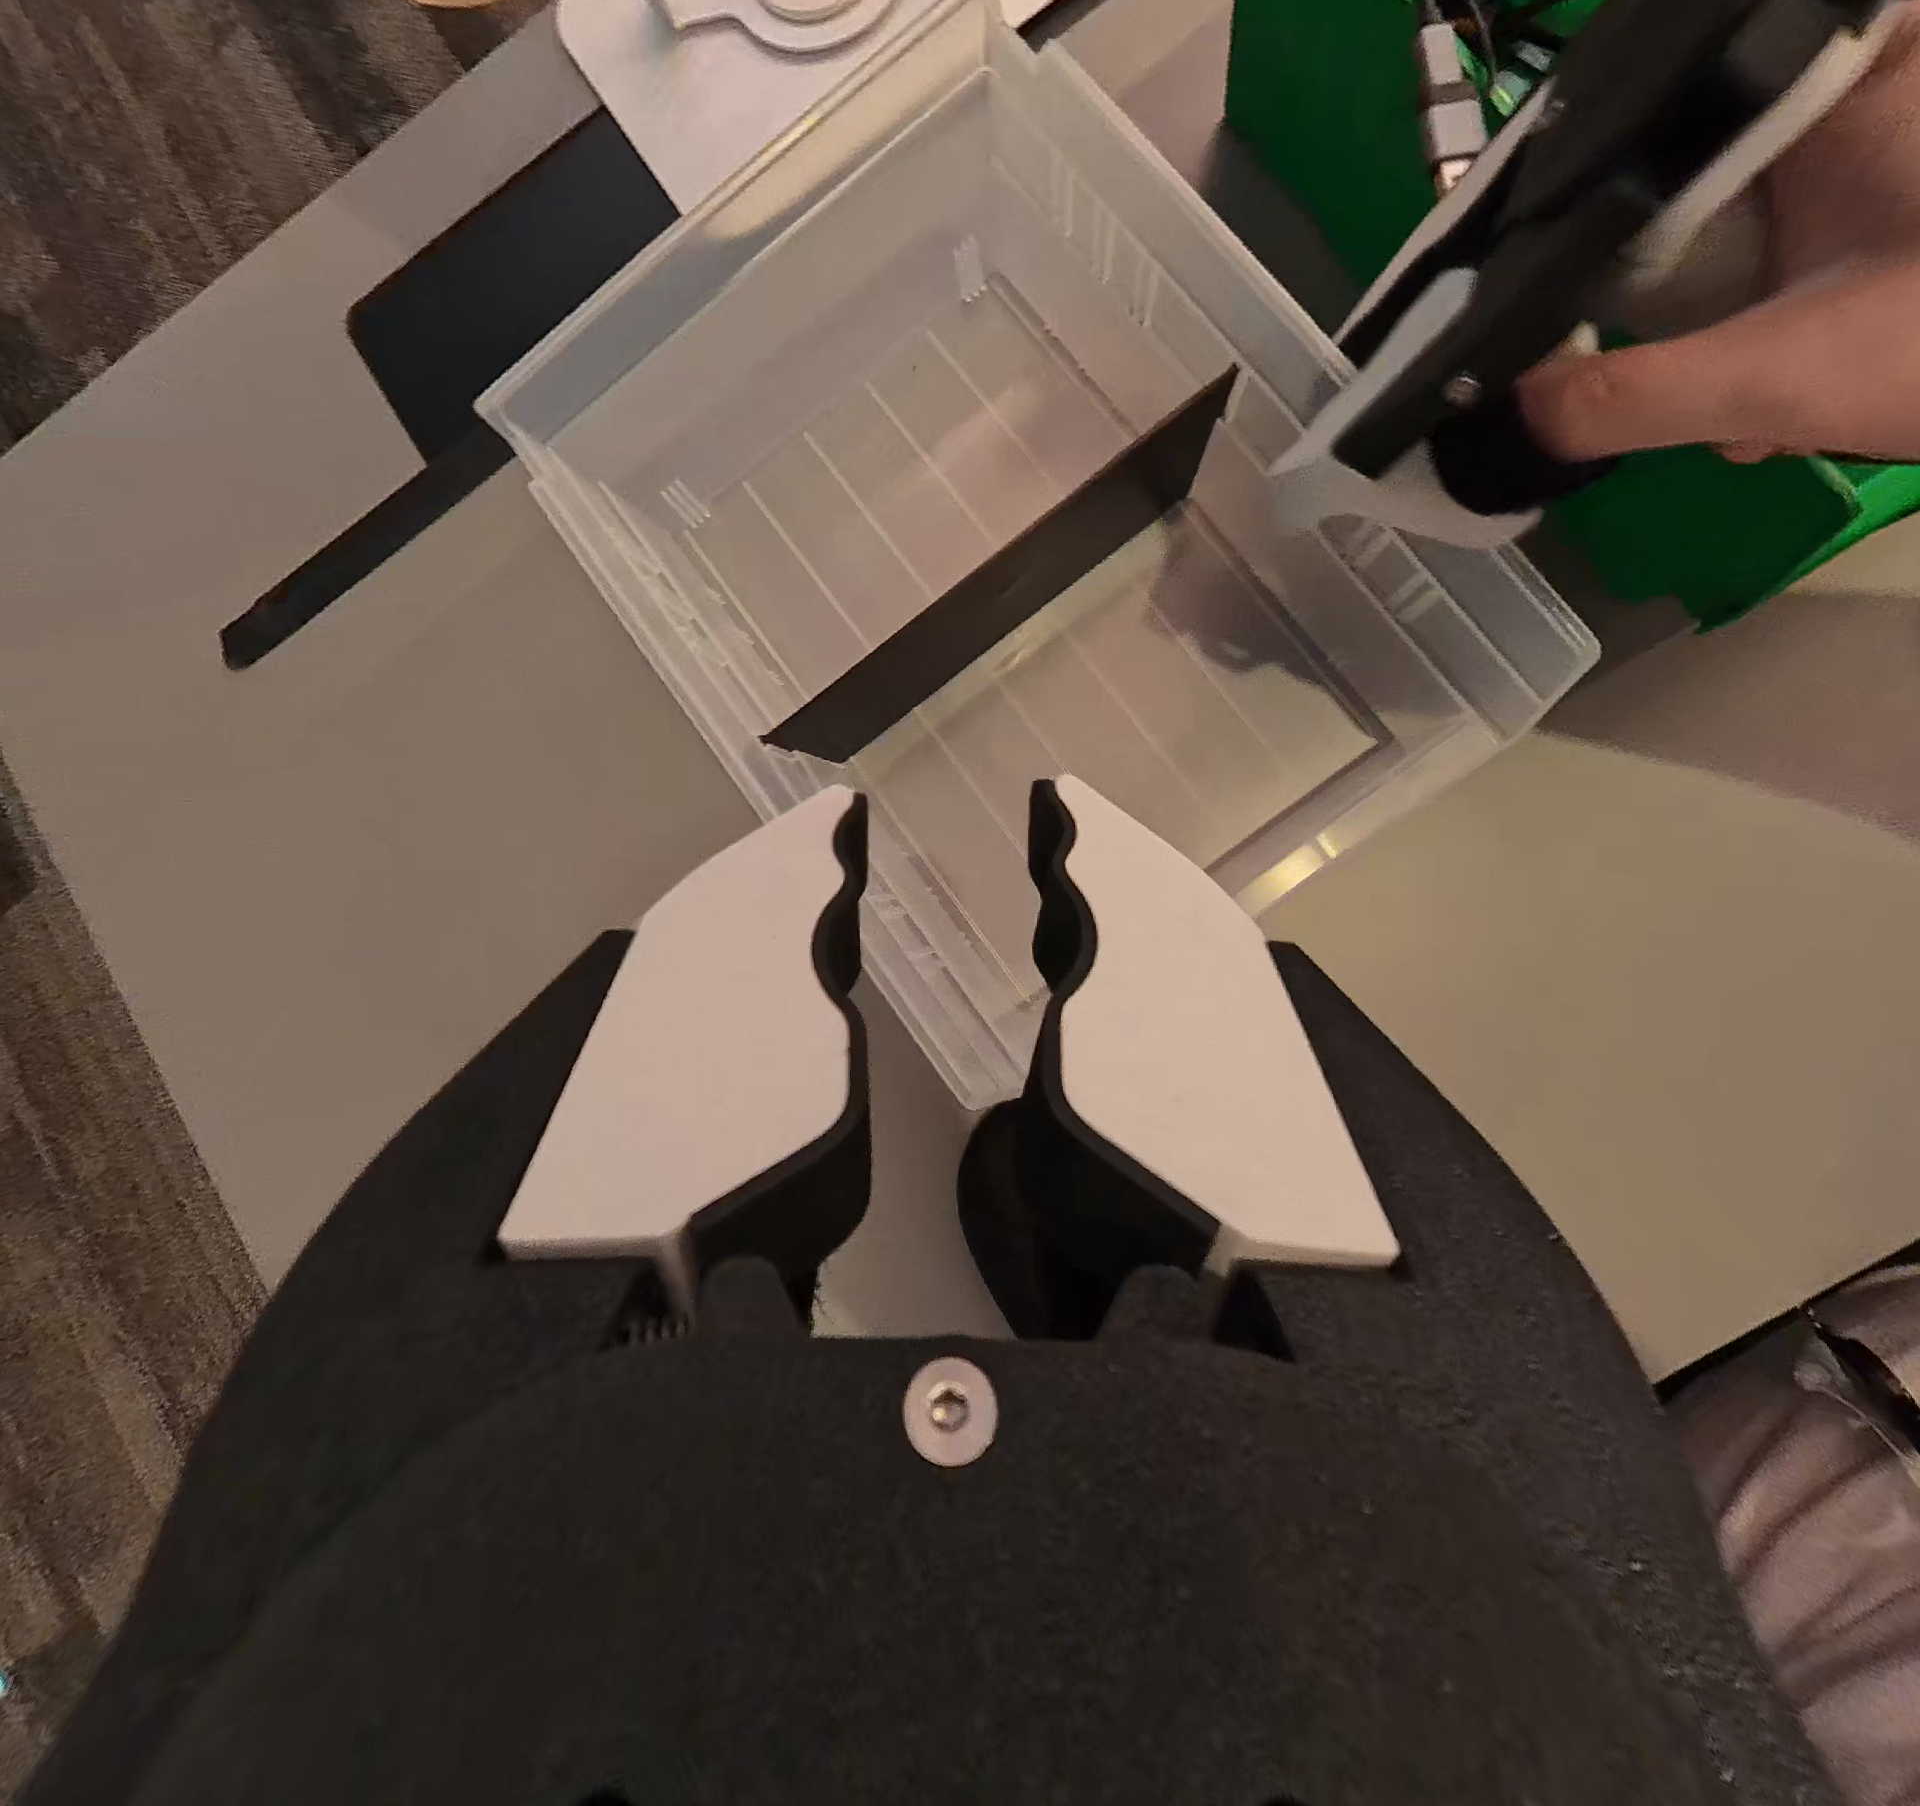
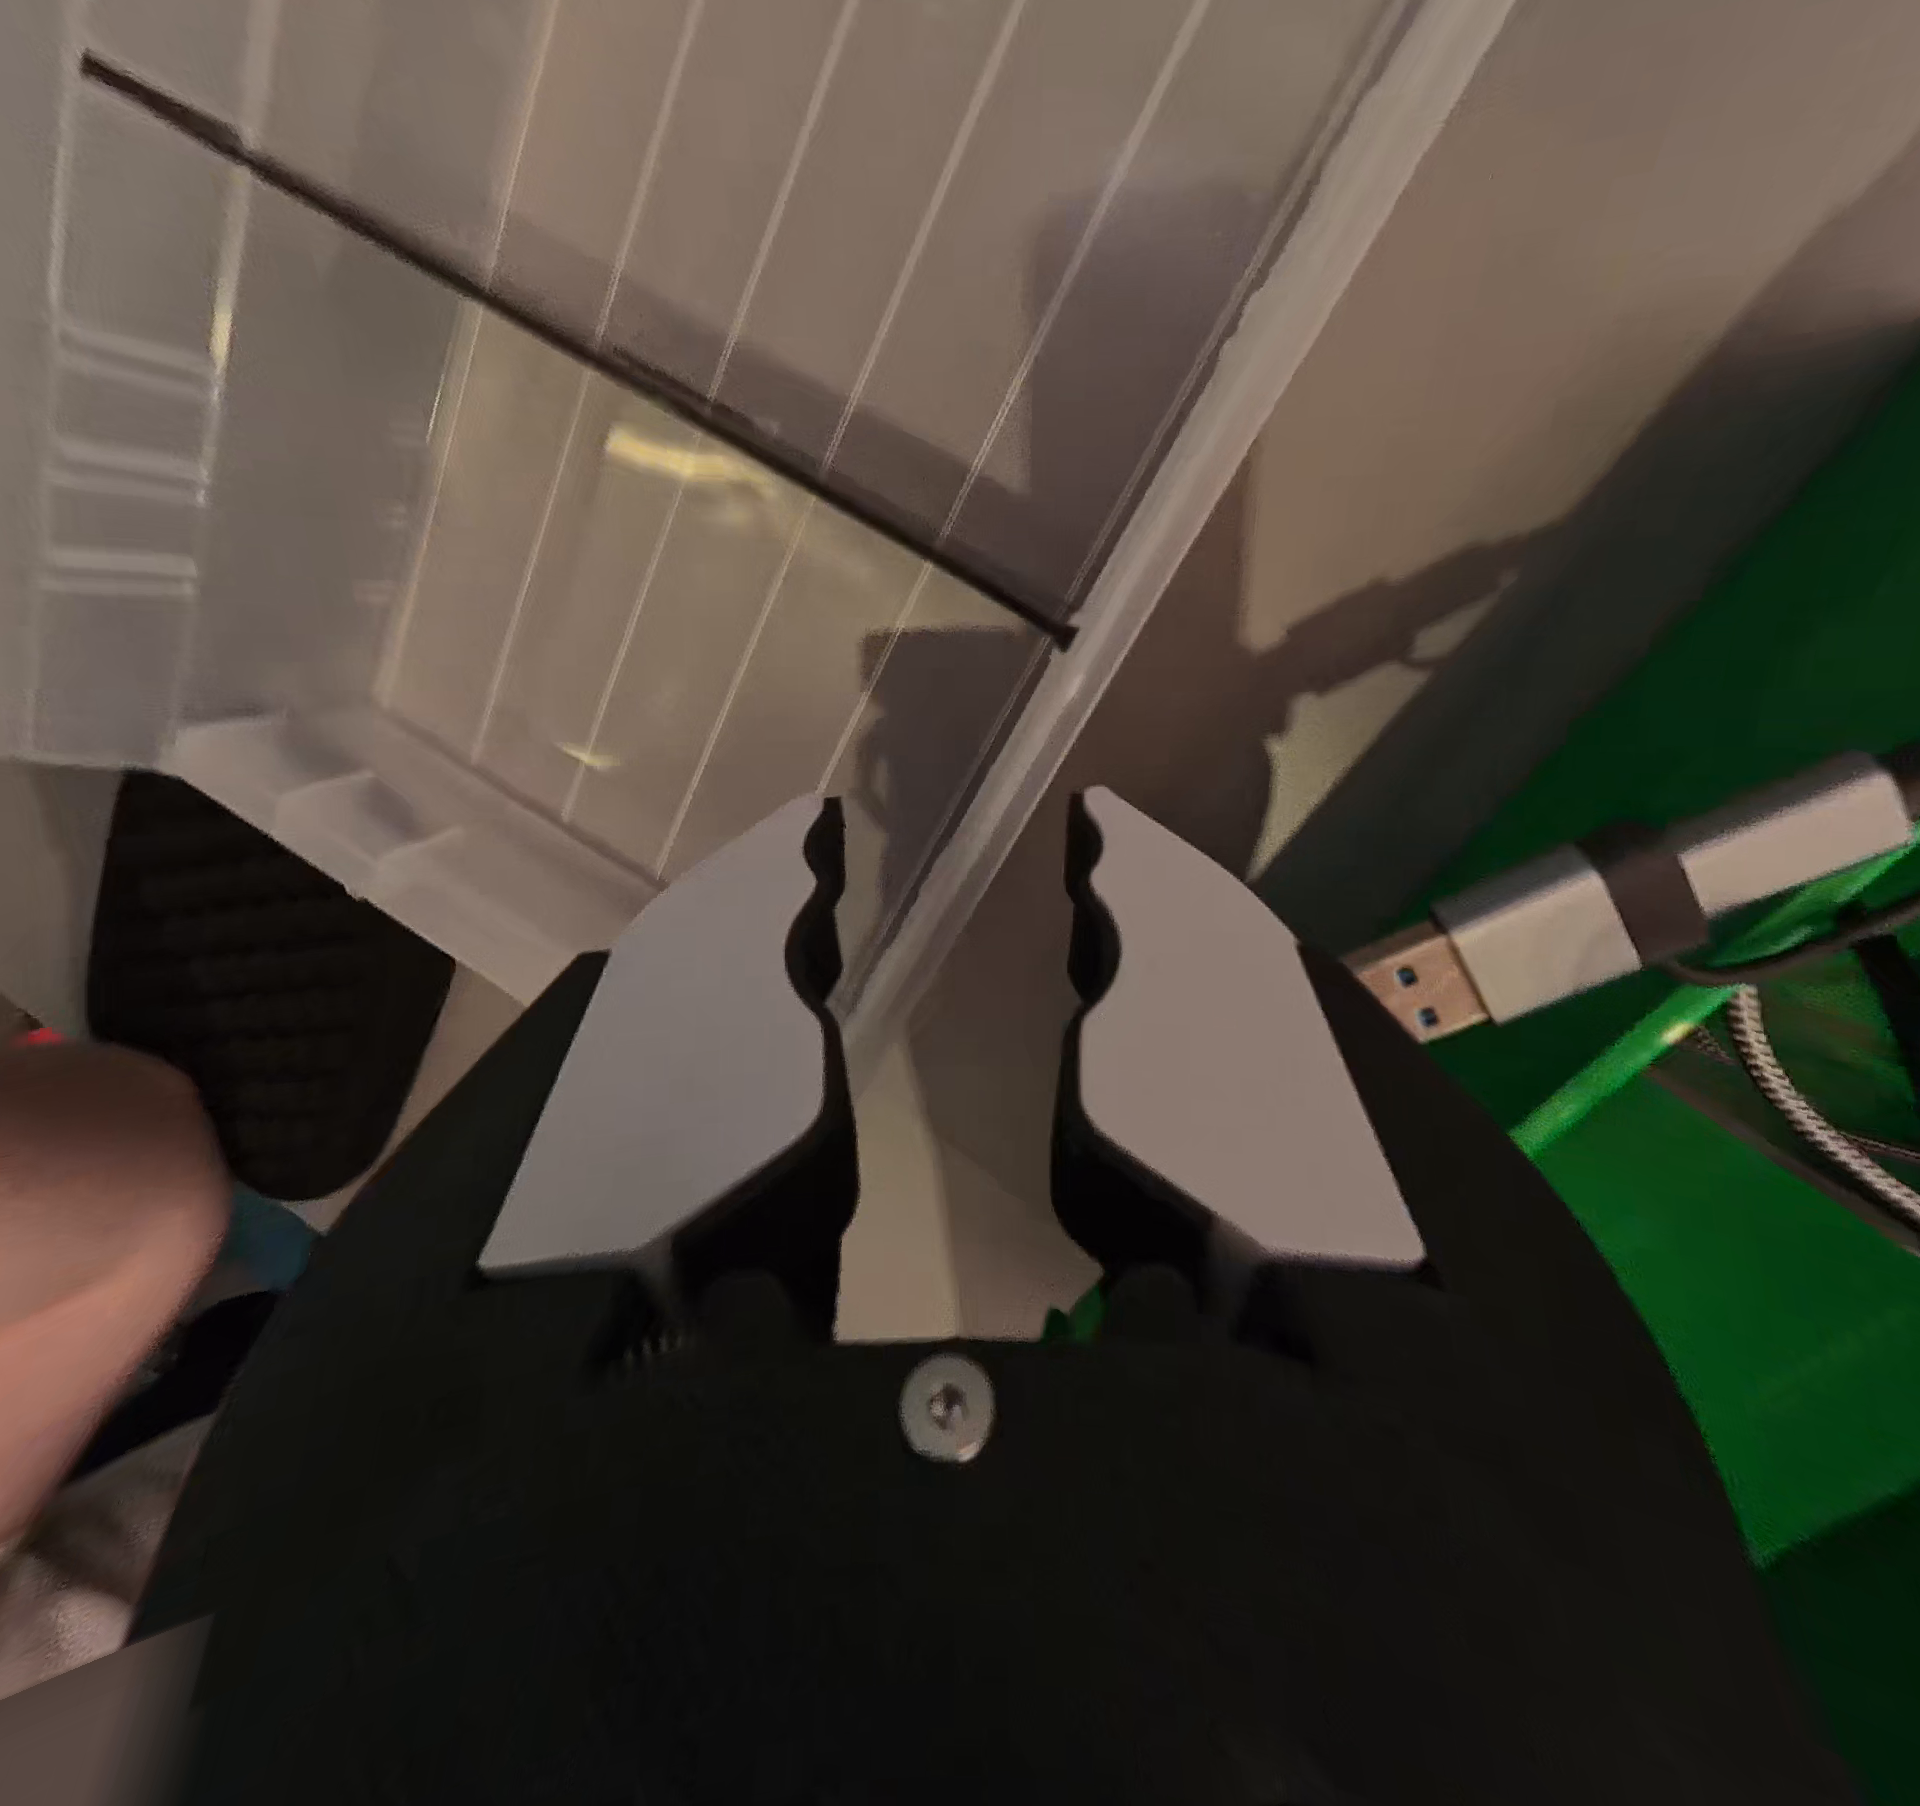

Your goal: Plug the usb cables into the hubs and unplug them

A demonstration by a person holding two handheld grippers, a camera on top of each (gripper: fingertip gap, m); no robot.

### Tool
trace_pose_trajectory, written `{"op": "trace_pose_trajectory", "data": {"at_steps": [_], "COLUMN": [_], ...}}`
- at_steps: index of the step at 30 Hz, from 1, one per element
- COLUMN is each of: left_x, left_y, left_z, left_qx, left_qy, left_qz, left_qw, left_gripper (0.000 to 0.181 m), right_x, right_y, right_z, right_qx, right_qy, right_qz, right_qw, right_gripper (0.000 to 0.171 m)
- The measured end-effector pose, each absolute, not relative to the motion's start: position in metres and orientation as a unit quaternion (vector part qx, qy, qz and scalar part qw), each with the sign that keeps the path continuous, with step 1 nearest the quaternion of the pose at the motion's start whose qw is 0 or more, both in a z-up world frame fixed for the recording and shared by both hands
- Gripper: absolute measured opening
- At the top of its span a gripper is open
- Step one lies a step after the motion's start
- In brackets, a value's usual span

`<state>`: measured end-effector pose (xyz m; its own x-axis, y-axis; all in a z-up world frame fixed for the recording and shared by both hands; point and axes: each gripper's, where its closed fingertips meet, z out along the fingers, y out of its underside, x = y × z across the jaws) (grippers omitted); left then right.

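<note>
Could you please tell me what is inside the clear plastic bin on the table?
The clear rectangular plastic bin holds only a black divider panel standing across its middle. Both compartments look empty. The left gripper covers part of its near corner.

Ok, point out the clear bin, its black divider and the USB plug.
clear bin (image 1: 1538, 660): left wrist view, on its right rim corner.
black divider (image 1: 1039, 572): left wrist view, middle of its dark face.
USB plug (image 2: 1429, 996): right wrist view, on its metal end.
</note>
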<state>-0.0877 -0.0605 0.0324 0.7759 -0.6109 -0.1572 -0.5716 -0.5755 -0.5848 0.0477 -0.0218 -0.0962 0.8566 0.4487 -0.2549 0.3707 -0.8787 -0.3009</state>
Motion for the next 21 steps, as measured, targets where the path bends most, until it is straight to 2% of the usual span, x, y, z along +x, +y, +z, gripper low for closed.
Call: {"op": "trace_pose_trajectory", "data": {"at_steps": [1, 8, 13, 21], "left_x": [-0.086, -0.079, -0.072, -0.052], "left_y": [-0.061, -0.064, -0.065, -0.076], "left_z": [0.031, 0.03, 0.035, 0.083], "left_qx": [-0.887, -0.883, -0.877, -0.832], "left_qy": [0.339, 0.351, 0.353, 0.341], "left_qz": [-0.032, -0.035, -0.038, -0.081], "left_qw": [0.313, 0.309, 0.324, 0.43], "left_gripper": [0.029, 0.029, 0.03, 0.033], "right_x": [0.046, 0.044, 0.046, 0.032], "right_y": [-0.019, -0.018, -0.012, 0.009], "right_z": [-0.098, -0.119, -0.122, -0.091], "right_qx": [-0.959, -0.976, -0.983, -0.981], "right_qy": [-0.202, -0.158, -0.132, -0.147], "right_qz": [0.161, 0.132, 0.116, 0.103], "right_qw": [0.119, 0.064, 0.057, 0.07], "right_gripper": [0.039, 0.021, 0.007, 0.008]}}
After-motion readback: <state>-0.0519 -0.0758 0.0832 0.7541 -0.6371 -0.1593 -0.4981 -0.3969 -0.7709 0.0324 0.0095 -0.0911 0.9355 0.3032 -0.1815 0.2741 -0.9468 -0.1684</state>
